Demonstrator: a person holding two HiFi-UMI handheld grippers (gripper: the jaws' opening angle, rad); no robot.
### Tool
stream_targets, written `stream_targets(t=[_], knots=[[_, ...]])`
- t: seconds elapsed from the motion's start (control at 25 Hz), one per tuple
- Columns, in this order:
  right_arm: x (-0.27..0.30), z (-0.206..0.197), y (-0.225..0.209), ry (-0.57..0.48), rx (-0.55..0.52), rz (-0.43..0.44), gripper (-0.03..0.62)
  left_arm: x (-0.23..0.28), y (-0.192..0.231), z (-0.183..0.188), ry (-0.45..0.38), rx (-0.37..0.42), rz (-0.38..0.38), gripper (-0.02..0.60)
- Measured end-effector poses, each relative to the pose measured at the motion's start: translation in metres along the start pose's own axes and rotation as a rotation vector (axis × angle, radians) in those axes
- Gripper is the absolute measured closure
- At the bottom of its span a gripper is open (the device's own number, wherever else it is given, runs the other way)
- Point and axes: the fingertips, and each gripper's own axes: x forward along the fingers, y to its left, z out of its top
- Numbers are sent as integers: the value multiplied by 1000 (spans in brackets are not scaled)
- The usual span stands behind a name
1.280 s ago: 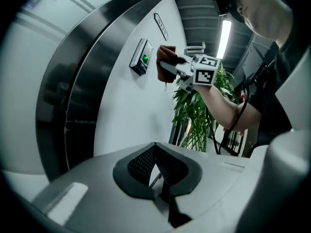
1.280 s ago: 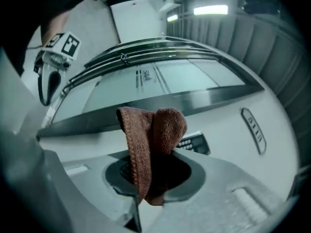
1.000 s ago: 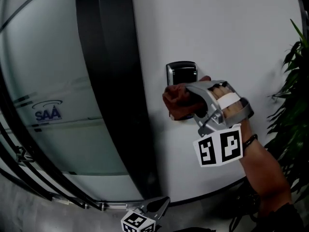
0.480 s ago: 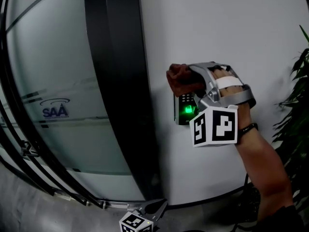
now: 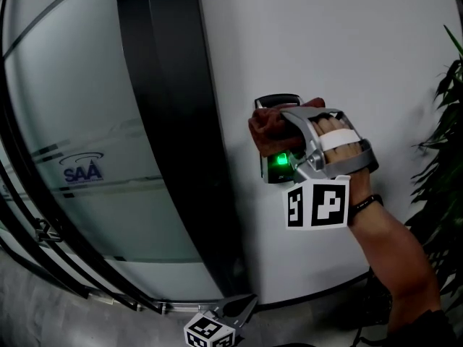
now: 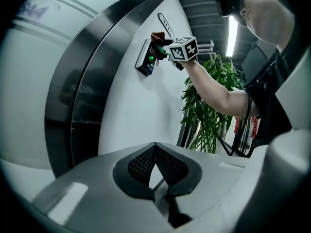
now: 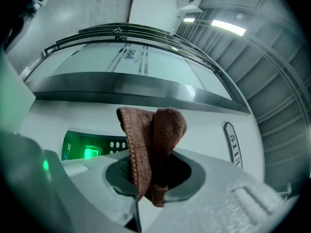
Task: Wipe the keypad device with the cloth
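Observation:
The keypad device (image 5: 276, 166) is fixed to the white wall, with a green light glowing on its lower part. My right gripper (image 5: 283, 130) is shut on a brown cloth (image 5: 266, 129) and presses it against the device's upper half. In the right gripper view the cloth (image 7: 153, 144) sticks up from between the jaws, and the lit device (image 7: 90, 148) lies to its left. My left gripper (image 5: 217, 328) hangs low, far below the device, shut on nothing. The left gripper view shows the device (image 6: 145, 60) and the cloth (image 6: 158, 36) from below.
A frosted glass door with a blue logo (image 5: 79, 170) and a black door post (image 5: 173, 121) stand left of the device. A leafy plant (image 5: 443, 157) grows at the right. A small number plate (image 7: 232, 142) hangs on the wall beside the device.
My right gripper carried the cloth from the device's lower part up to its top, then slightly back down. The green light became visible as the cloth rose. The left gripper stayed put.

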Motion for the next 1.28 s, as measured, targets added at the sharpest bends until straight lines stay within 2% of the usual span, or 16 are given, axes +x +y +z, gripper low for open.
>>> stream_targets(t=[0.72, 1.28], knots=[[-17, -3, 46, 21, 14, 75, 539, 1, -10, -4, 19, 8, -21, 565], [-30, -6, 80, 26, 49, 107, 539, -2, -8, -4, 23, 6, -3, 565]])
